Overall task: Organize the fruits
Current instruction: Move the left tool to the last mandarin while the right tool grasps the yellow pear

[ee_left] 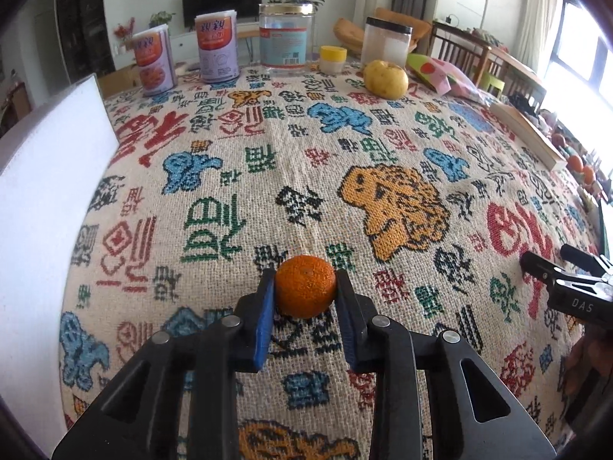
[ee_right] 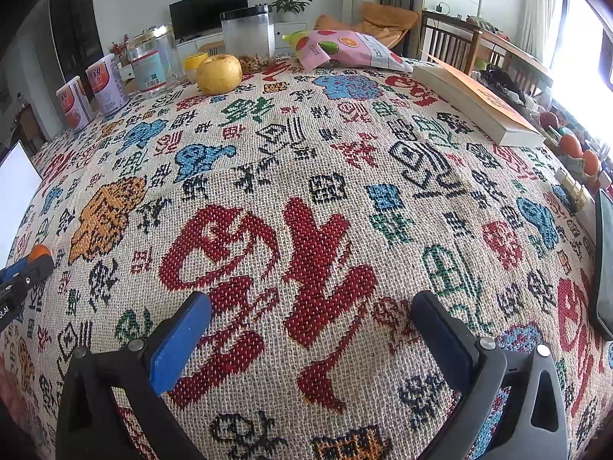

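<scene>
My left gripper [ee_left: 305, 287] is shut on a small orange tangerine [ee_left: 305, 285], which sits low over the patterned tablecloth [ee_left: 268, 176]; the fruit also shows at the far left of the right wrist view [ee_right: 39, 252]. A yellow apple [ee_left: 385, 78] rests at the far side of the table, also seen in the right wrist view [ee_right: 219, 73]. My right gripper [ee_right: 312, 308] is open and empty above the cloth; it shows at the right edge of the left wrist view [ee_left: 563, 264].
Two purple cans [ee_left: 184, 57], a clear jar [ee_left: 285, 40], a yellow-lidded cup [ee_left: 332, 59] and a black-lidded container [ee_left: 387, 44] line the far edge. A snack bag [ee_right: 345, 51] and a book [ee_right: 479, 103] lie right. A white box [ee_left: 46, 207] stands left. A phone [ee_right: 605, 264] lies far right.
</scene>
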